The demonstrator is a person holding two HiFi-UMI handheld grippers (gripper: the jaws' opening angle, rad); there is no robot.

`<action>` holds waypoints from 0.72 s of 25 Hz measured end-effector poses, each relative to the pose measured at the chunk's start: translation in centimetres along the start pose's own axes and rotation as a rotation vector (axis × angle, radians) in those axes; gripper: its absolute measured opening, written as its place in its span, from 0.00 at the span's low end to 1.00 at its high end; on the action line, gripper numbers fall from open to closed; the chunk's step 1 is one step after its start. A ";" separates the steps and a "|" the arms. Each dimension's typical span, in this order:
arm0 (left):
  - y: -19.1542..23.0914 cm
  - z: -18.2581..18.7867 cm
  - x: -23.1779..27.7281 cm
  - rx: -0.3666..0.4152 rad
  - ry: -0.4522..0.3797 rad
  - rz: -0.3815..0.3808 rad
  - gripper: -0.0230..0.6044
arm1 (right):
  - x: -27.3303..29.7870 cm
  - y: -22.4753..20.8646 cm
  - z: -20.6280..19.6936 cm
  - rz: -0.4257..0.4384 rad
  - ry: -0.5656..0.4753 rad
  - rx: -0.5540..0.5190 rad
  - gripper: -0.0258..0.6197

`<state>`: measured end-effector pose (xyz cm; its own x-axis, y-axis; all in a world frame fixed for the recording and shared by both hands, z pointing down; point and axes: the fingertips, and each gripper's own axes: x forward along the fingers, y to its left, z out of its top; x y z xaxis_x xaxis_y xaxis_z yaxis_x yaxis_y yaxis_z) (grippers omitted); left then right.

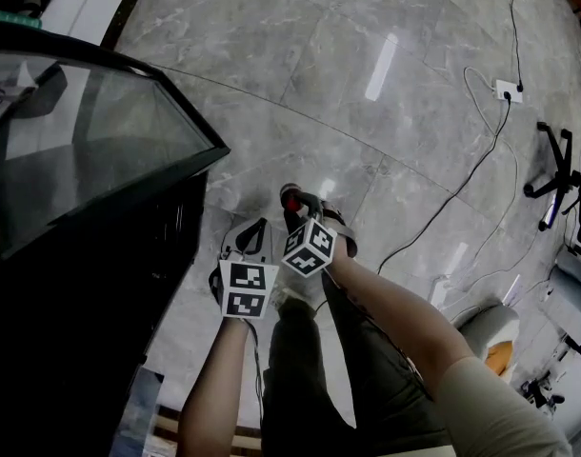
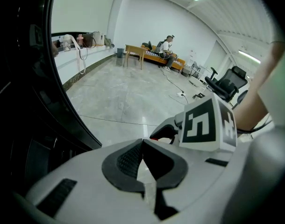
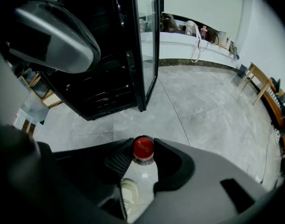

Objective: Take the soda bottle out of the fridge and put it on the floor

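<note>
The soda bottle, clear with a red cap (image 3: 143, 148), sits upright between the jaws of my right gripper (image 3: 143, 157), which is shut on its neck. In the head view the cap (image 1: 290, 196) shows just ahead of the right gripper (image 1: 305, 215), above the grey tiled floor (image 1: 367, 93). The left gripper (image 1: 245, 248) hangs beside it, its jaws (image 2: 142, 141) shut with nothing between them. The black fridge (image 1: 90, 284) stands at the left with its glass door (image 1: 81, 131) swung open. The bottle's lower body is hidden by the jaws.
A power strip (image 1: 507, 90) and black cable (image 1: 462, 188) lie on the floor at the right, near an office chair base (image 1: 555, 174). My own legs and shoe (image 3: 128, 190) are below the grippers. A wooden table (image 2: 134, 52) and a seated person (image 2: 167, 48) are far off.
</note>
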<state>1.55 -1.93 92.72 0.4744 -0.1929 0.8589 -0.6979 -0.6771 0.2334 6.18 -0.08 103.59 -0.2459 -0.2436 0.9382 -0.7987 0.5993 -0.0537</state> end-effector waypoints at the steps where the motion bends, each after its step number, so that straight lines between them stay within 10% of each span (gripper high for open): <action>1: 0.1 -0.3 0.7 0.000 0.001 -0.001 0.05 | 0.8 -0.1 -0.2 -0.002 0.000 0.011 0.21; 18: 1.7 -6.9 7.6 -0.052 0.042 0.005 0.05 | 11.0 -0.9 -4.4 0.009 0.020 0.149 0.22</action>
<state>0.22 0.37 102.79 0.4484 -0.1659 0.8783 -0.7280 -0.6379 0.2511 6.63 0.08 115.48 -0.2433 -0.2225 0.9441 -0.8698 0.4808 -0.1109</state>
